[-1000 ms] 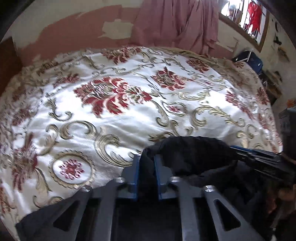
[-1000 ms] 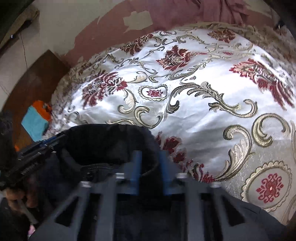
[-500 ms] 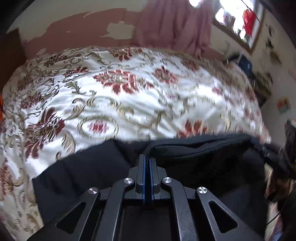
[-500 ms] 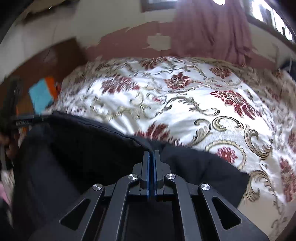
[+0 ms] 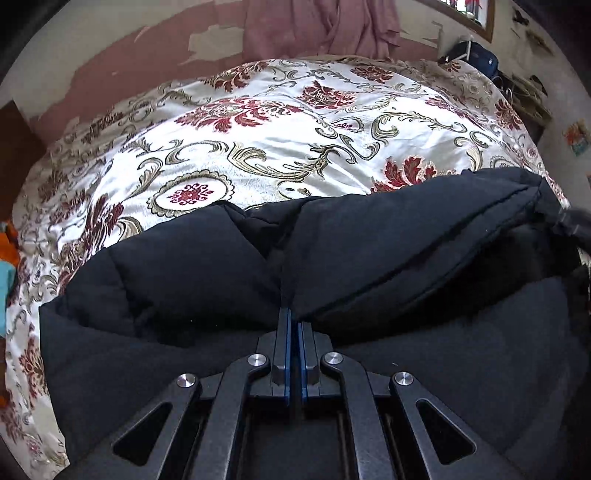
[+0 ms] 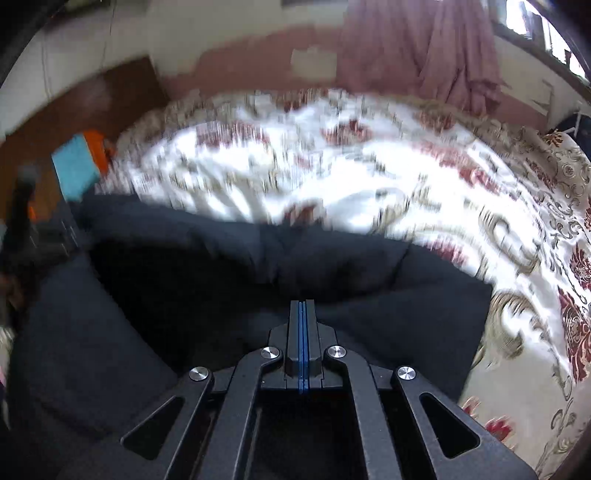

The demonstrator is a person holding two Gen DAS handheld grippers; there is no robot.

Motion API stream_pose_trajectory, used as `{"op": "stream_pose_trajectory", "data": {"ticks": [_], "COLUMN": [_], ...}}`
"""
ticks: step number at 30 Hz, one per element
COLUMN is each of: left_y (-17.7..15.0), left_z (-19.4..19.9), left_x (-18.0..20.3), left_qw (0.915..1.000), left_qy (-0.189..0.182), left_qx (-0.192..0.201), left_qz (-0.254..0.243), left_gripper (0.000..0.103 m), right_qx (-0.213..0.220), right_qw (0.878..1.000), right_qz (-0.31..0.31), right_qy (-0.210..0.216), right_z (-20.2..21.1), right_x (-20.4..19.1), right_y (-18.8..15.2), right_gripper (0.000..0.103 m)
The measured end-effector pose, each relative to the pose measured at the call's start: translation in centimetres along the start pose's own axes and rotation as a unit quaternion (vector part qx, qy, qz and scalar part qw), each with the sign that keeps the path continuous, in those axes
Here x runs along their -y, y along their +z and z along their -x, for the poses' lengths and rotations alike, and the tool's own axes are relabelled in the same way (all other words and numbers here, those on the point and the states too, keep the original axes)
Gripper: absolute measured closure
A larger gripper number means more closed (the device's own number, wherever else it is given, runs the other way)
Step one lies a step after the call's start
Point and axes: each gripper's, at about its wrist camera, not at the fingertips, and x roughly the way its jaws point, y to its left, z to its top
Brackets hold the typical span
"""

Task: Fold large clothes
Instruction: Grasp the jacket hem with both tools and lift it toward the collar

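Observation:
A large black padded jacket (image 5: 388, 258) is stretched wide over the near part of a bed with a white, red and gold floral cover (image 5: 280, 122). My left gripper (image 5: 294, 314) is shut on the jacket's fabric near its upper edge. My right gripper (image 6: 303, 304) is shut on the jacket (image 6: 166, 295) too, at another point of the same edge. The right wrist view is blurred by motion. The right gripper's body shows at the far right edge of the left wrist view (image 5: 576, 225).
A pink curtain (image 5: 321, 26) hangs on the peeling wall behind the bed. A blue bag (image 5: 476, 55) sits at the back right corner. A teal and orange item (image 6: 79, 162) lies by a brown headboard at the left.
Both grippers closed on the jacket and drew apart, so it went from a bunched heap to spread wide. The jacket's edge now lies further over the bed cover.

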Motion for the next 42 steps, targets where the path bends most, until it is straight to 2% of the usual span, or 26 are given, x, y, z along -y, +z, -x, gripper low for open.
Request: {"op": "stream_pose_trajectory", "data": {"ticks": [3,5,8,9,12,15,18,20,22,24,26,28,30,33,34,37,40,42], "left_y": [-0.1,-0.1,0.0,0.0,-0.1,-0.6,-0.9,0.2,2.1,3.6,4.2,3.9,3.6,4.4,4.5,4.8,5.0,4.8], "left_z": [0.2,0.2,0.5,0.7,2.0,4.9,8.3,8.8,7.5,5.3,2.5,-0.8,-2.7,-4.7,-5.4,-7.4,-9.0,-9.3], "left_x": [-0.1,-0.2,-0.2,-0.3,-0.7,-1.3,-1.9,-1.4,0.0,2.4,4.6,6.4,7.1,6.5,6.5,6.3,6.0,6.4], "left_qw": [1.0000,1.0000,0.9999,0.9998,0.9988,0.9968,0.9858,0.9816,0.9825,0.9850,0.9875,0.9863,0.9852,0.9847,0.9845,0.9839,0.9871,0.9893], "left_qy": [-0.004,-0.006,-0.010,-0.014,-0.034,-0.043,-0.102,-0.121,-0.136,-0.144,-0.143,-0.125,-0.101,-0.112,-0.104,-0.095,-0.094,-0.082], "left_qx": [0.004,0.006,0.009,0.011,0.029,0.066,0.132,0.146,0.127,0.094,0.036,-0.033,-0.062,-0.100,-0.111,-0.129,-0.125,-0.115], "left_qz": [0.002,0.005,0.008,0.012,0.017,0.015,0.016,0.019,0.012,-0.017,-0.056,-0.103,-0.124,-0.088,-0.088,-0.079,-0.036,-0.035], "left_gripper": [0.099,0.099,0.099,0.099,0.096,0.096,0.094,0.092,0.092,0.092,0.092,0.092,0.092,0.094,0.099,0.099,0.099,0.099], "right_qx": [0.038,0.044,0.004,-0.026,-0.073,-0.084,-0.091,-0.091,-0.092,-0.101,-0.114,-0.135,-0.163,-0.184,-0.185,-0.187,-0.176,-0.173], "right_qw": [0.999,0.999,0.999,0.997,0.989,0.989,0.987,0.986,0.985,0.983,0.982,0.981,0.976,0.974,0.974,0.973,0.974,0.975], "right_qz": [-0.004,-0.013,-0.020,-0.029,-0.048,-0.022,-0.016,-0.017,-0.019,-0.019,-0.011,0.000,-0.001,-0.004,-0.006,-0.025,-0.041,-0.042], "right_qy": [0.007,0.022,0.045,0.068,0.121,0.121,0.134,0.142,0.147,0.152,0.150,0.141,0.143,0.135,0.133,0.135,0.136,0.132], "right_z": [2.1,2.0,-0.9,-2.7,-5.2,-5.6,-5.5,-5.3,-5.2,-5.3,-5.6,-6.0,-7.2,-9.3,-9.8,-12.1,-13.8,-14.0], "right_x": [-0.7,-1.2,-3.0,-3.5,-4.5,-5.7,-5.7,-5.3,-5.1,-5.1,-5.0,-4.6,-4.4,-4.3,-4.3,-4.1,-4.0,-4.2], "right_y": [3.0,4.9,6.6,6.9,5.6,3.4,2.0,2.1,2.0,1.7,1.6,1.5,1.4,1.3,1.2,1.1,0.7,0.4], "right_gripper": [0.103,0.103,0.103,0.103,0.103,0.103,0.103,0.103,0.103,0.103,0.103,0.103,0.103,0.103,0.103,0.103,0.103,0.103]}}
